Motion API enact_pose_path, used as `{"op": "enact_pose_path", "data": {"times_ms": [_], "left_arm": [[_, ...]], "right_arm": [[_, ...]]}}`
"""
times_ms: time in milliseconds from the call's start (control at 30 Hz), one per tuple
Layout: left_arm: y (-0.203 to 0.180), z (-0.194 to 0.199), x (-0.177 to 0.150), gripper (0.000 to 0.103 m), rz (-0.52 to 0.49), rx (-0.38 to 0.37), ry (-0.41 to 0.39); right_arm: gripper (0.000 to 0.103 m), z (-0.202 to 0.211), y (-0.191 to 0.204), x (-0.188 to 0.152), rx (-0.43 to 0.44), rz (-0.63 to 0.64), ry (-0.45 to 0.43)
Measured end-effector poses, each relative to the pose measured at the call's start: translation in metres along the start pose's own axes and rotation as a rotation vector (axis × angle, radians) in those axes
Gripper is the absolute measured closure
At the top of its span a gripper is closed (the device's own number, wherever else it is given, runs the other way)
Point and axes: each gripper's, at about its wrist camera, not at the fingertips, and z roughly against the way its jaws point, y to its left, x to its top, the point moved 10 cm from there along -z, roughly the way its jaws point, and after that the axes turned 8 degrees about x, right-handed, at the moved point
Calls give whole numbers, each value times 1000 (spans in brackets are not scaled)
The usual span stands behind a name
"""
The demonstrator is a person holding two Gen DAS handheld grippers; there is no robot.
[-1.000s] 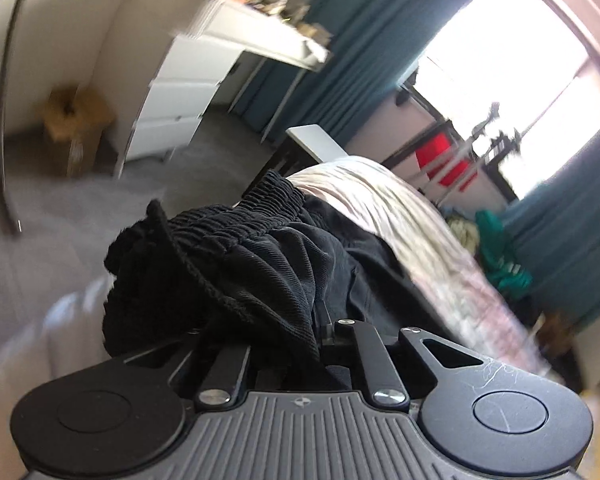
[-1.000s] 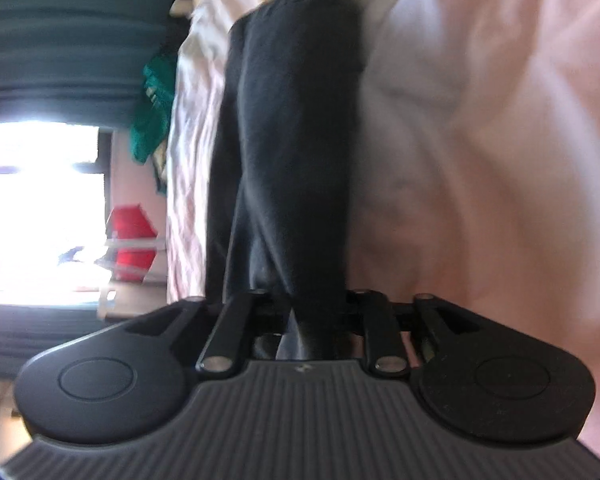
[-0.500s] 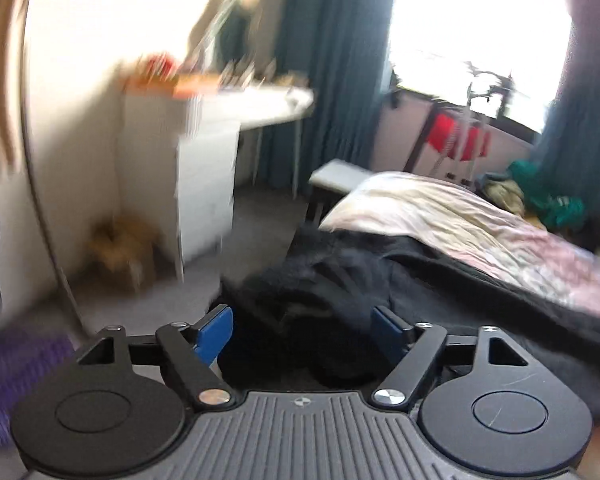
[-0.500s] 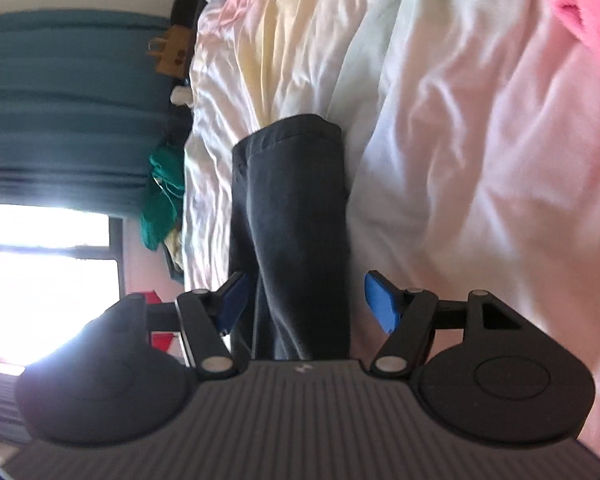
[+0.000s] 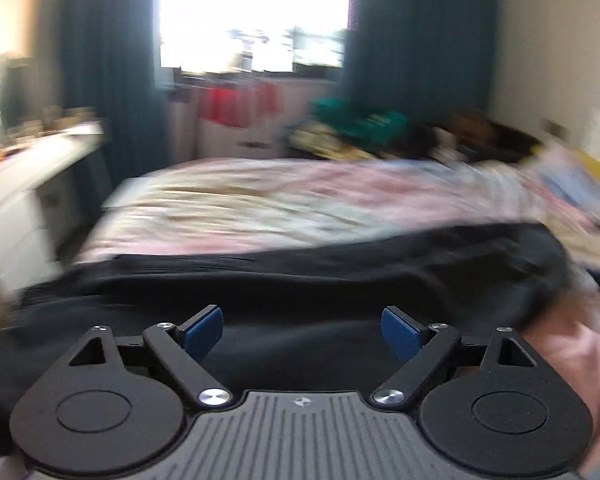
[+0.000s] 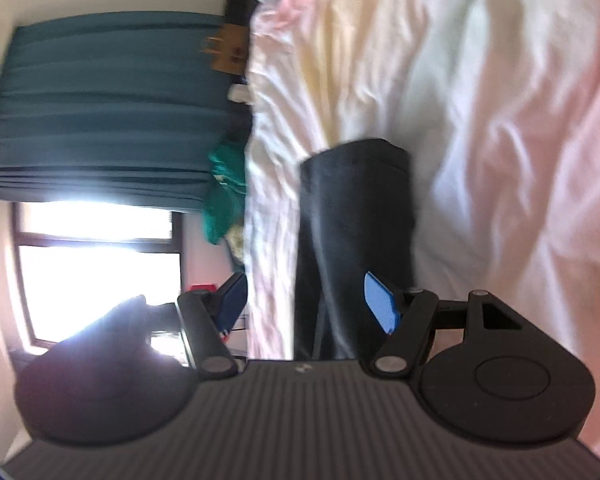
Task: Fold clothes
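Observation:
A pair of black trousers (image 5: 300, 276) lies stretched across the near edge of the bed (image 5: 300, 200). My left gripper (image 5: 302, 330) is open and empty just above the dark cloth, blue pads apart. In the right wrist view, which is rolled sideways, a trouser leg (image 6: 356, 240) lies flat on the pink and white bedsheet (image 6: 500, 120). My right gripper (image 6: 306, 300) is open and empty above that leg, holding nothing.
A white desk (image 5: 28, 176) stands left of the bed. Teal curtains (image 5: 416, 40) frame a bright window (image 5: 256, 12). A heap of green and other clothes (image 5: 356, 124) lies at the bed's far end. A brown paper bag (image 6: 228, 50) stands beside the bed.
Both grippers were shut on the black trousers a second ago; both have opened and let go. The trousers now lie flat on the bed. The left gripper has swung right, toward the window.

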Motion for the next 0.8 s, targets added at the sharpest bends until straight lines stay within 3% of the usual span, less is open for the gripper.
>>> {"op": "enact_pose_path", "data": {"times_ms": [100, 267, 433, 567, 667, 733, 800], "left_arm": [[-86, -33, -7, 15, -145, -92, -4], [-220, -72, -15, 15, -402, -202, -77], [-338, -105, -10, 17, -573, -294, -150], [-401, -145, -6, 23, -640, -299, -154], [-435, -177, -3, 35, -660, -291, -134], [-440, -190, 3, 53, -615, -299, -115], [-434, -199, 13, 59, -515, -325, -83]], "right_arm": [[36, 4, 5, 5, 17, 13, -15], [35, 36, 10, 22, -137, 149, -149], [35, 74, 19, 26, -215, 270, -300], [35, 88, 4, 26, -266, 213, -371], [35, 97, -2, 29, -288, 198, -431], [35, 93, -4, 33, -303, 234, -450], [35, 88, -10, 35, -318, 246, -445]]}}
